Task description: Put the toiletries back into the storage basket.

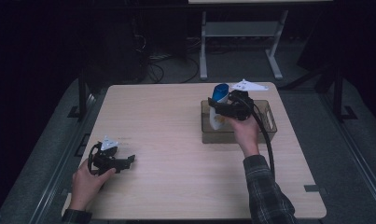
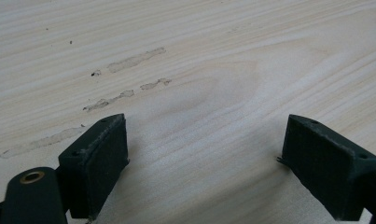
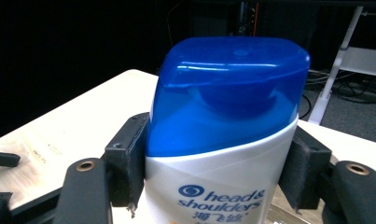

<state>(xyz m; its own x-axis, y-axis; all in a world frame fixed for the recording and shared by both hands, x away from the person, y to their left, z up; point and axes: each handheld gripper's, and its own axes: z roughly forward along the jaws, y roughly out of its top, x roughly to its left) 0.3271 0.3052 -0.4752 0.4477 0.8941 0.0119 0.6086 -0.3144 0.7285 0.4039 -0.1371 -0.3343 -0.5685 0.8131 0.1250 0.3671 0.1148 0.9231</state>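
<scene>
A white shampoo bottle (image 3: pixel 218 182) with a blue cap (image 3: pixel 227 88) stands upright between the jaws of my right gripper (image 3: pixel 218 168), and both pads press on its sides just below the cap. From the high view the right gripper (image 1: pixel 225 109) holds the bottle (image 1: pixel 217 120) over the left end of a clear brown tray (image 1: pixel 265 123). Near the table's front left my left gripper (image 1: pixel 125 161) rests low on the wood, held by a hand. Its jaws stand wide apart in the left gripper view, with bare tabletop between the fingertips (image 2: pixel 101 154).
The light wooden table (image 1: pixel 167 126) has faint scuff marks (image 2: pixel 129 60) just ahead of the left gripper. A white desk frame (image 1: pixel 241 32) and cables stand on the dark floor beyond the far edge.
</scene>
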